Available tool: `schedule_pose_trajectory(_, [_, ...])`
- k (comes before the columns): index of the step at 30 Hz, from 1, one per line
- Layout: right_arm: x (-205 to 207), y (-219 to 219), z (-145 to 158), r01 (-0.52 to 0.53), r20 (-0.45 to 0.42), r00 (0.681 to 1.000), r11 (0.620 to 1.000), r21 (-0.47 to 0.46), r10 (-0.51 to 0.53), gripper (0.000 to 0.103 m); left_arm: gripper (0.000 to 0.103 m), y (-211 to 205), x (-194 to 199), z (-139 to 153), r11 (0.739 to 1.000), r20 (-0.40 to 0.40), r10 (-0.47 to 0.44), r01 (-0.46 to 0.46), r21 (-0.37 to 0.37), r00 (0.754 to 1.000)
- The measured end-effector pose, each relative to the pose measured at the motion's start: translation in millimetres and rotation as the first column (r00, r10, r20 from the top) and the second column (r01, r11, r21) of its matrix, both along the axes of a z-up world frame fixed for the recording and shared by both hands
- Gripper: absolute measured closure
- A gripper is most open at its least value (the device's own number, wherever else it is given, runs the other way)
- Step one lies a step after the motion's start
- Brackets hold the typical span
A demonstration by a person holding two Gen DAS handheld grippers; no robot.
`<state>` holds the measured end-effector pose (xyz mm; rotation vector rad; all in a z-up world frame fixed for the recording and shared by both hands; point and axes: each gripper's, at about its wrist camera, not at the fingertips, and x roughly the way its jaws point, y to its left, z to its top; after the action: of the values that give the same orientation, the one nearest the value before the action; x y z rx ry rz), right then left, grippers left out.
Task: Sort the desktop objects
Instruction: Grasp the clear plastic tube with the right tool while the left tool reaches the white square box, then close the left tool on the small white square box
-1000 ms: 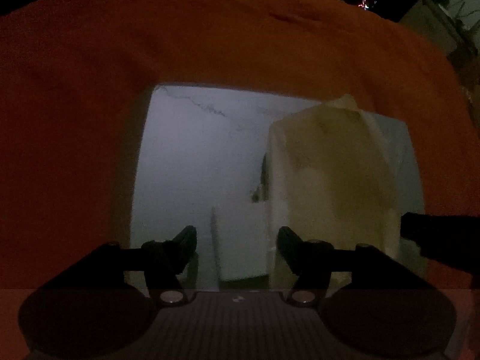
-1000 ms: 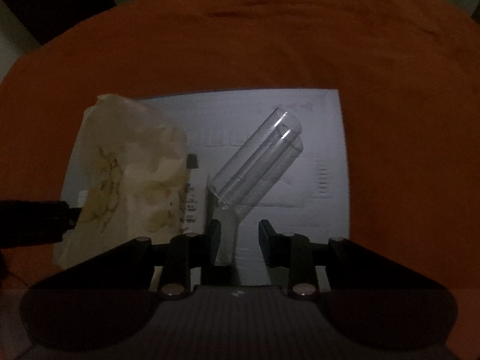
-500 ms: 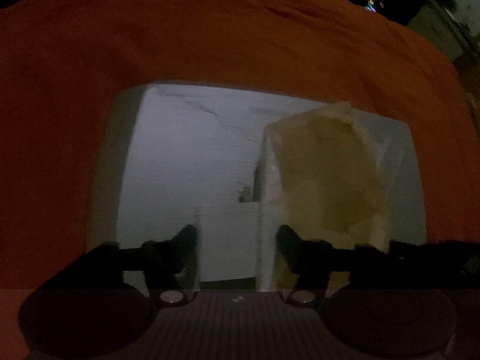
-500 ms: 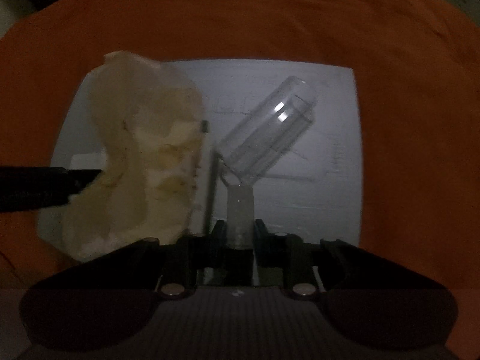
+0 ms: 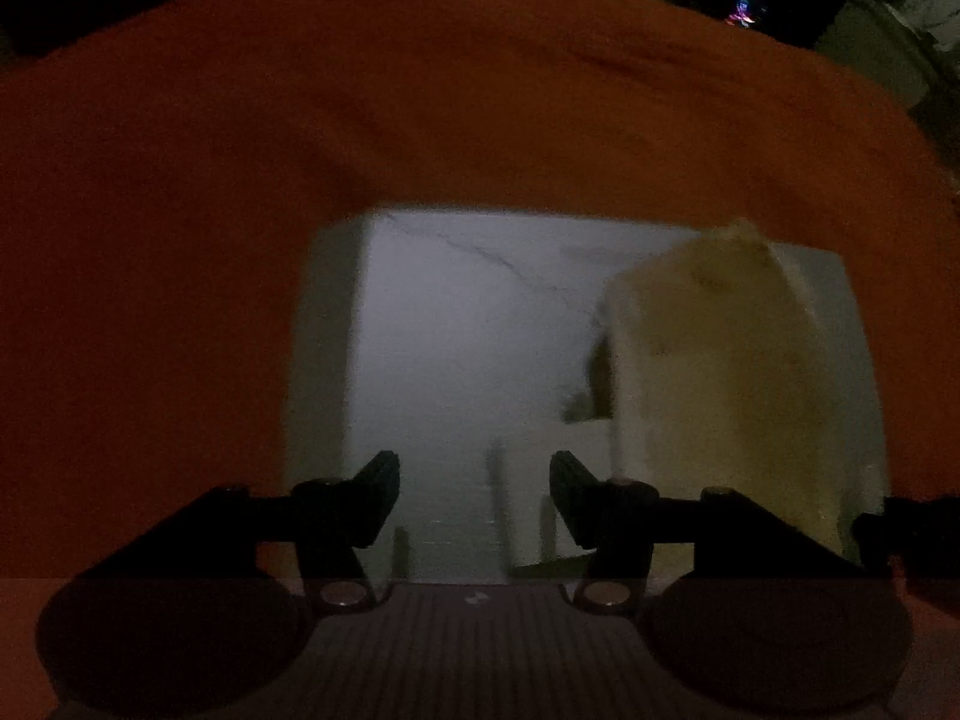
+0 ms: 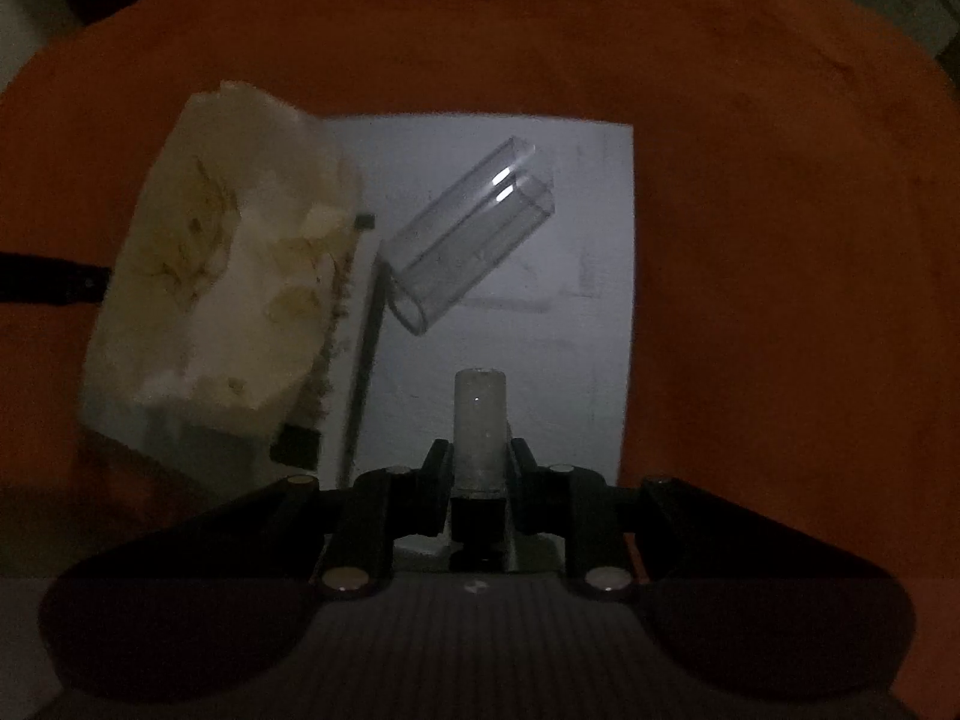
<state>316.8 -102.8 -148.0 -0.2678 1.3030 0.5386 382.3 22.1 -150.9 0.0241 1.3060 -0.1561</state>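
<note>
A: Lighting is very dim. The right gripper points steeply down over a white sheet that lies on an orange cloth. Its jaws are clamped together on a small frosted cylinder, which stands up between the pads with a black stub below it.

B: Noted. Other items on the sheet?

A: A clear tube lies tilted beyond the cylinder, open end toward the camera, apart from the gripper. To its left a thin dark rod lies along the sheet, and left of that sits a crumpled cream paper wad, covering the sheet's left edge.

B: And the left side?

A: The left gripper also points down over the sheet. Its jaws stand apart and are opening; nothing is pressed between the pads. The frame is blurred. The cream wad is right of the jaws. A dark bar reaches in from the left edge of the right wrist view, touching the wad; which part of the left gripper it is, one cannot tell.
</note>
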Motion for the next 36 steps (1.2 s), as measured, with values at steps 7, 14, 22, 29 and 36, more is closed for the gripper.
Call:
schedule_pose_trajectory(7, [10.0, 2.1, -7.7, 0.006, -0.006, 1.000, 1.000, -0.001, -0.006, 0.081, 0.031, -6.5, 4.5, -15.2, 0.996, 0.004, 0.026, -0.026, -0.083, 1.000])
schedule_pose_trajectory(14, [21.5, 2.1, -7.8, 0.045, -0.035, 0.998, 0.997, 0.060, -0.043, 0.081, 0.032, -1.2, 0.4, -9.4, 0.992, 0.000, 0.049, -0.048, -0.115, 0.999])
schedule_pose_trajectory(22, [16.0, 0.8, -11.2, 0.044, -0.021, 0.999, 0.998, 0.041, -0.044, 0.081, 0.034, -8.3, 9.2, -23.1, 0.987, -0.003, 0.082, -0.082, -0.139, 0.997])
schedule_pose_trajectory(29, [3.7, 4.4, -6.6, 0.036, -0.018, 0.999, 0.999, 0.010, -0.036, 0.066, 0.053, -1.8, 3.6, -13.3, 0.991, 0.021, 0.077, -0.074, -0.110, 0.997])
schedule_pose_trajectory(36, [-10.3, 6.2, -4.0, 0.026, 0.013, 1.000, 0.998, -0.064, -0.025, 0.073, 0.051, 11.5, -0.4, -9.3, 0.998, 0.023, 0.047, -0.046, -0.035, 0.999])
